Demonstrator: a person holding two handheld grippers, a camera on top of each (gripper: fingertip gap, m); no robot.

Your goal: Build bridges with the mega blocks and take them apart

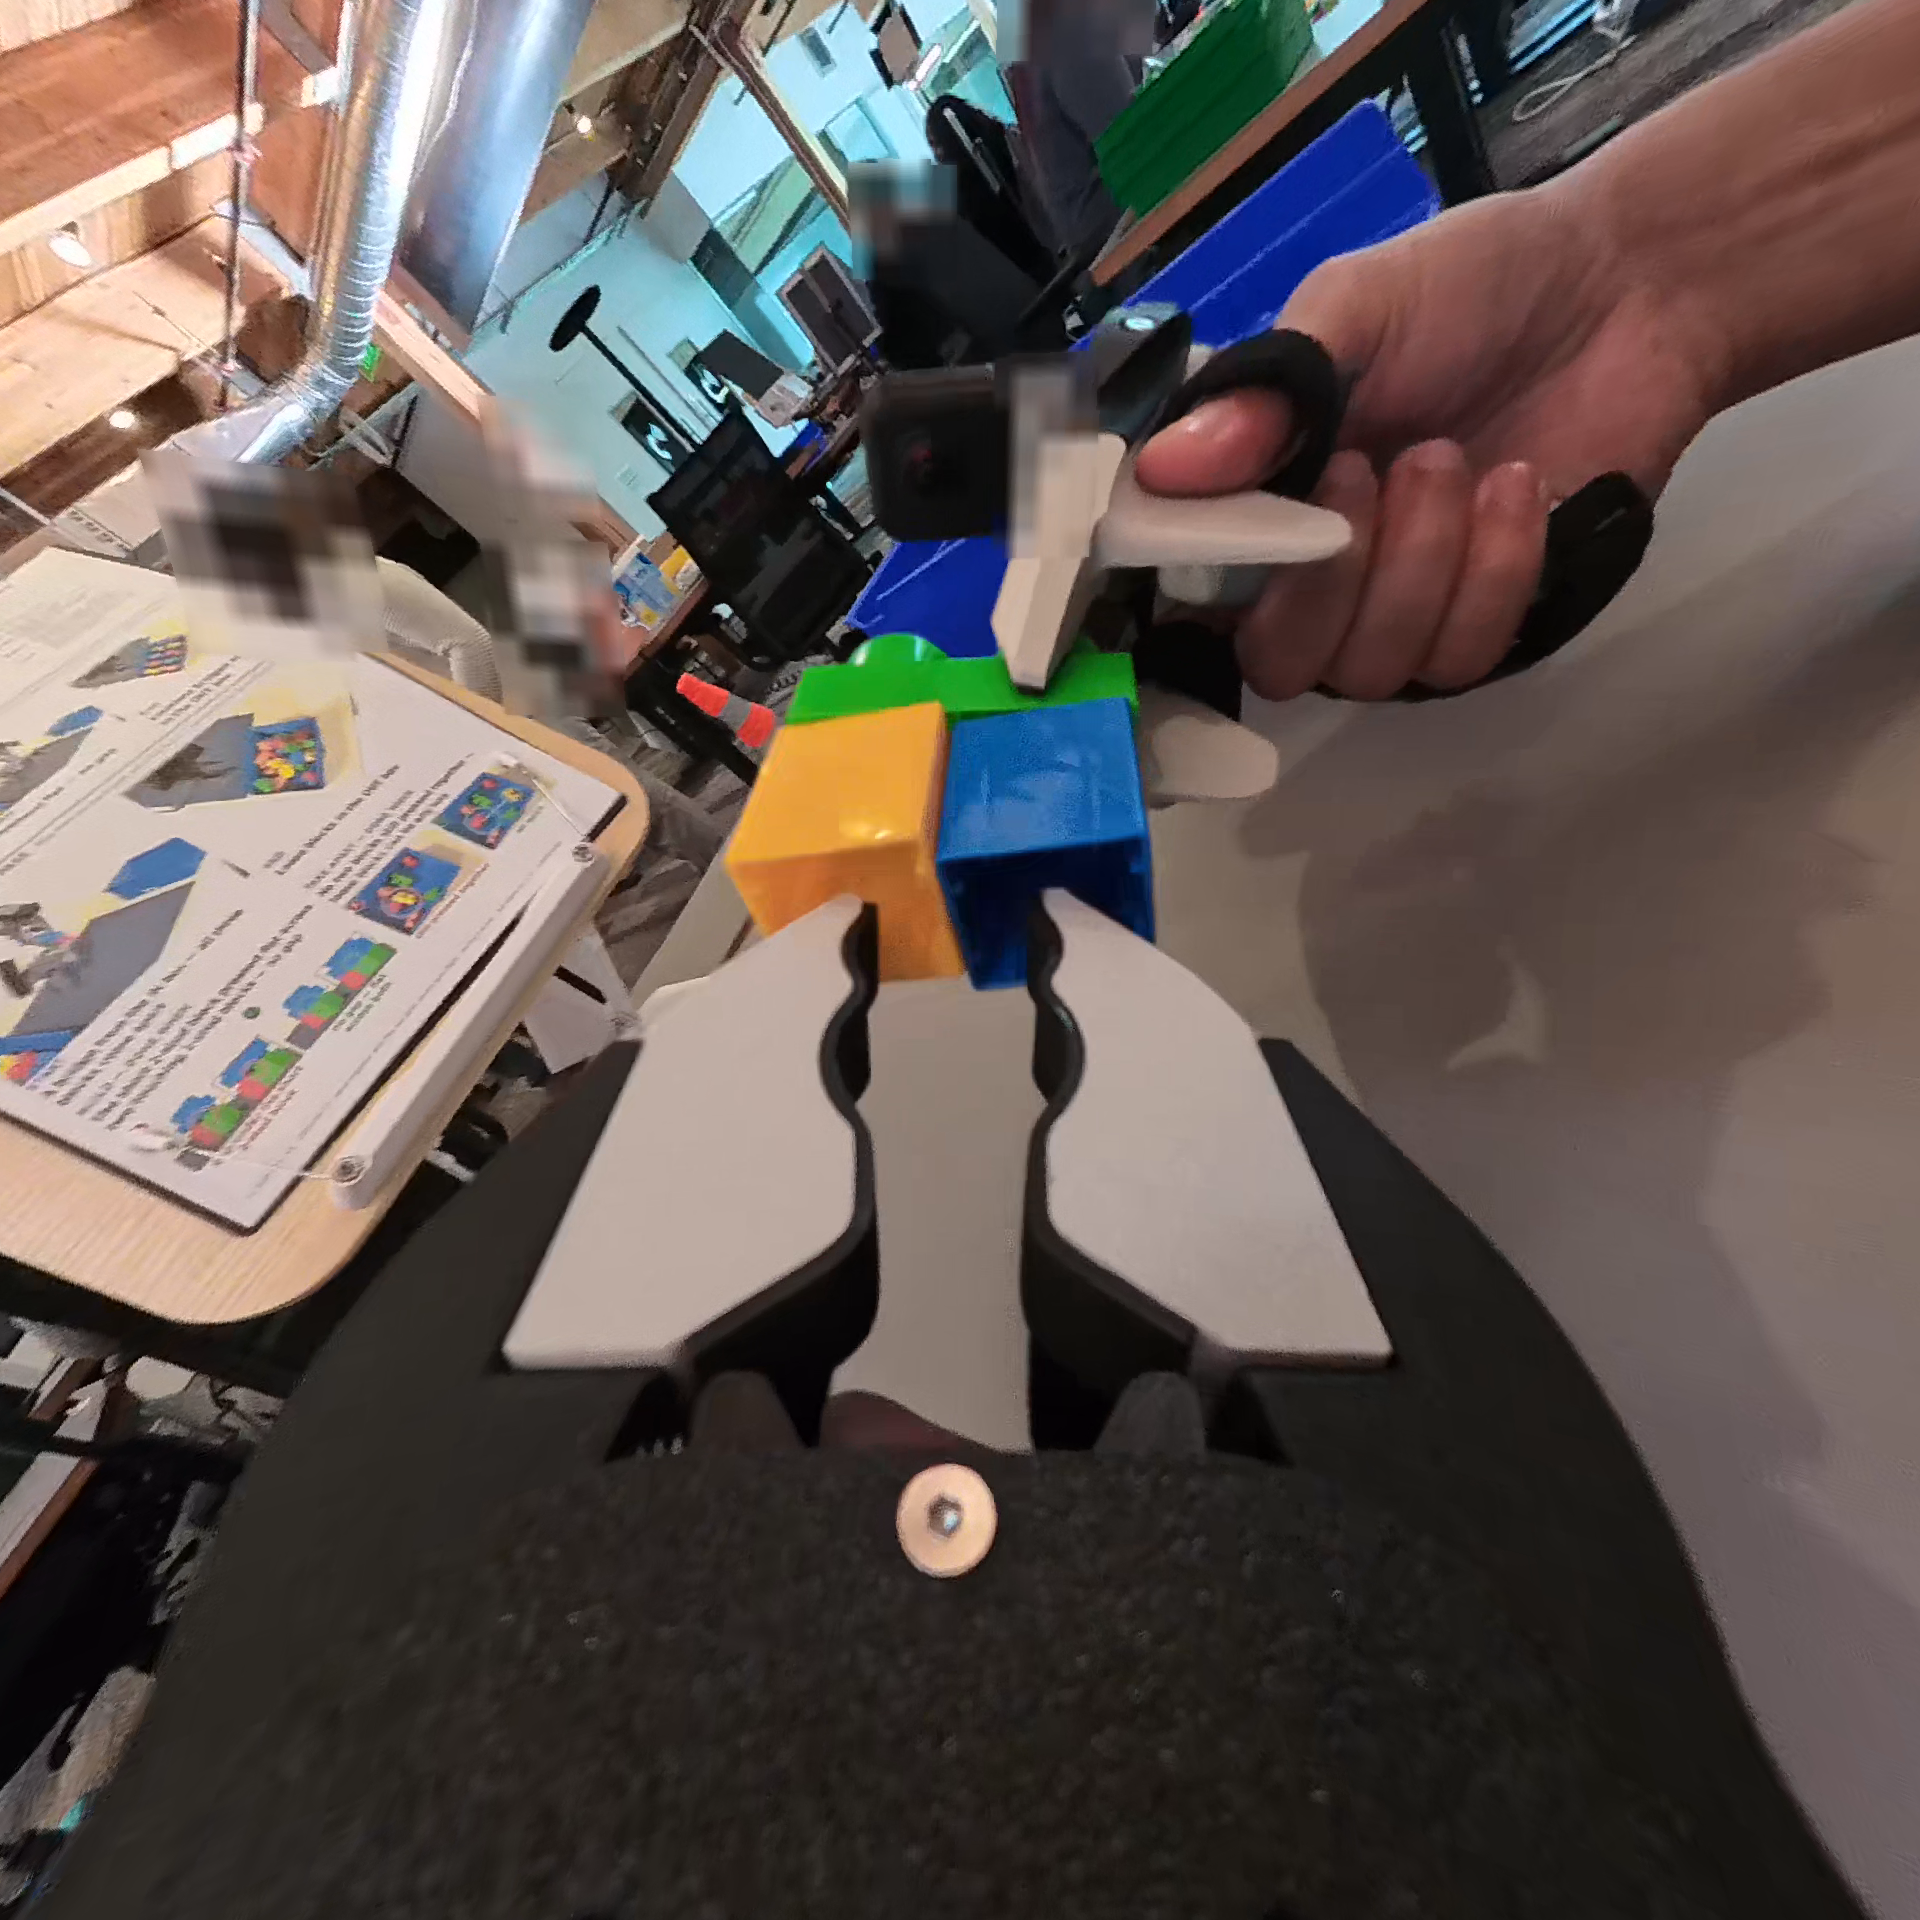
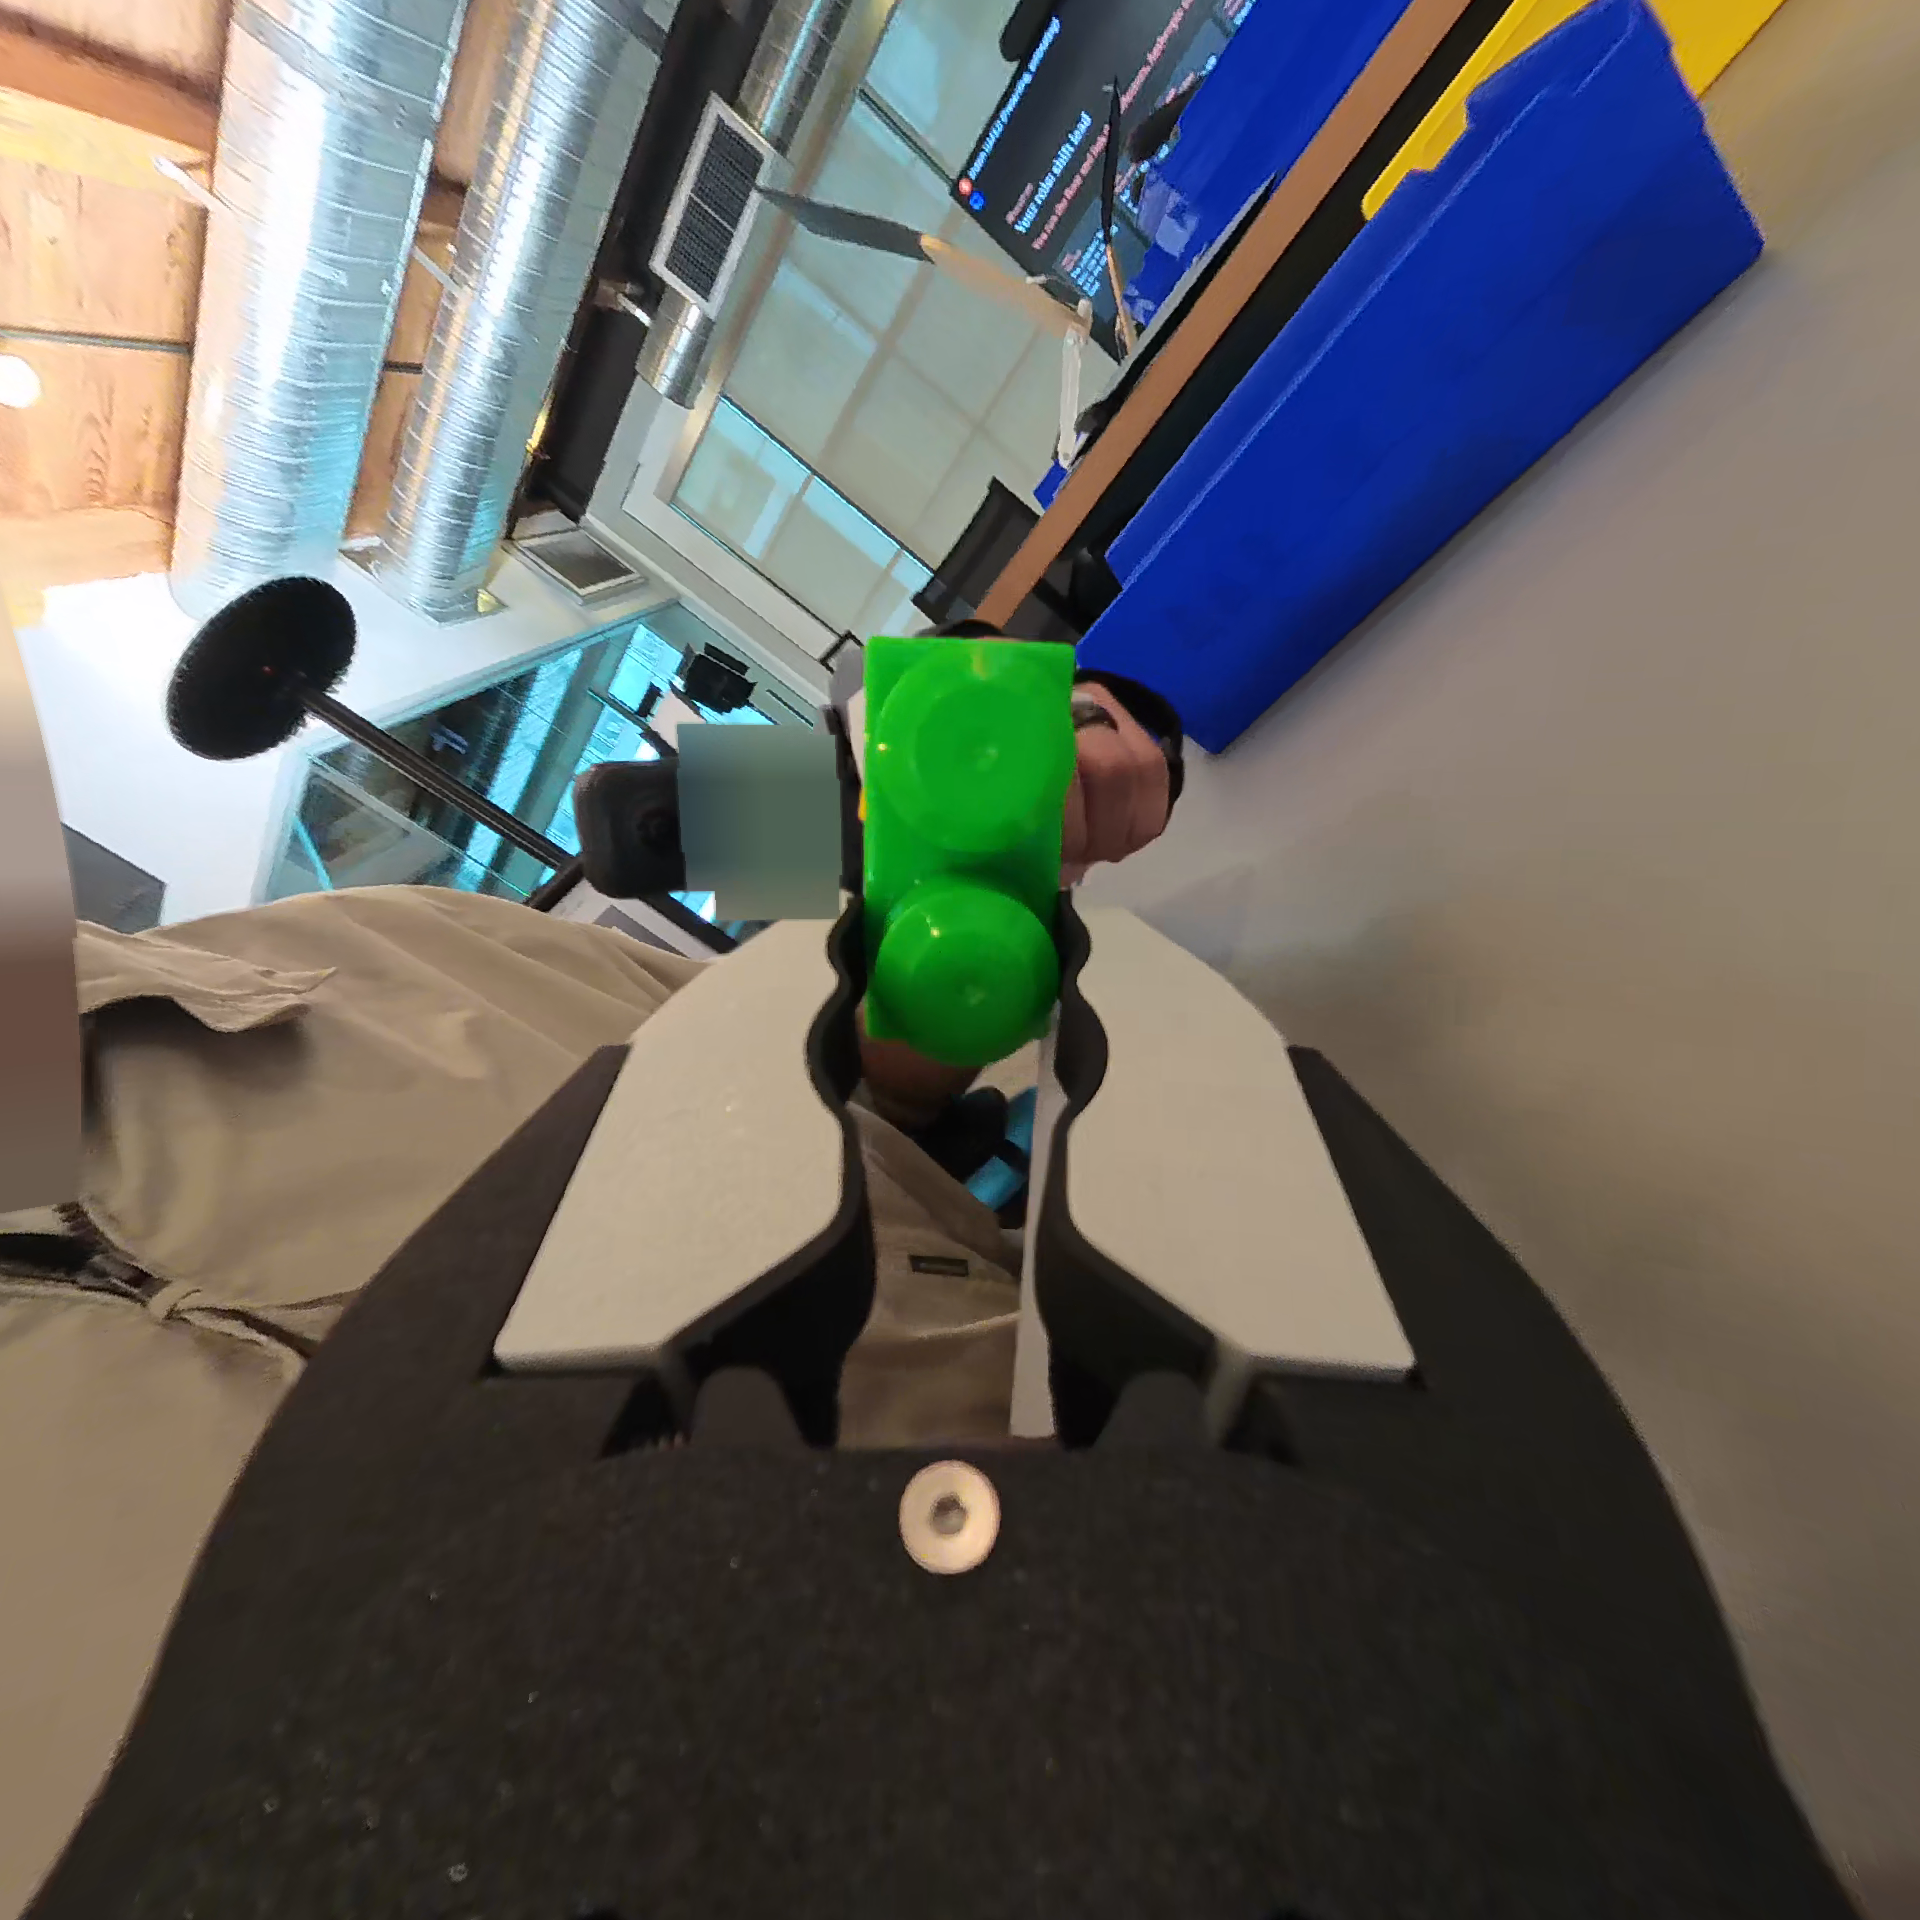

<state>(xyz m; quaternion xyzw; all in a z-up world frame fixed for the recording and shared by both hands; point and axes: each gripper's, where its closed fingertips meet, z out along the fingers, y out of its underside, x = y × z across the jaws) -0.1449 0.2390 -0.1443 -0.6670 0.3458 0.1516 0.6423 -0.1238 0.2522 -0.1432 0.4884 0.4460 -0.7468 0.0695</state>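
Bare table (image 1: pixel 1558 1039) lies open to the right of the blocks (image 1: pixel 945 821). Left, an instruction board (image 1: pixel 312 935) crowds close. Beyond, blue bins (image 2: pixel 1403 468) wall the far edge.

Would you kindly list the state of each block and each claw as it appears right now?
Green block: held up off the table, joined across the yellow and blue blocks.
Yellow block: attached under the green.
Blue block: attached beside the yellow.
Left claw: shut on the yellow and blue blocks.
Right claw: shut on the green block.
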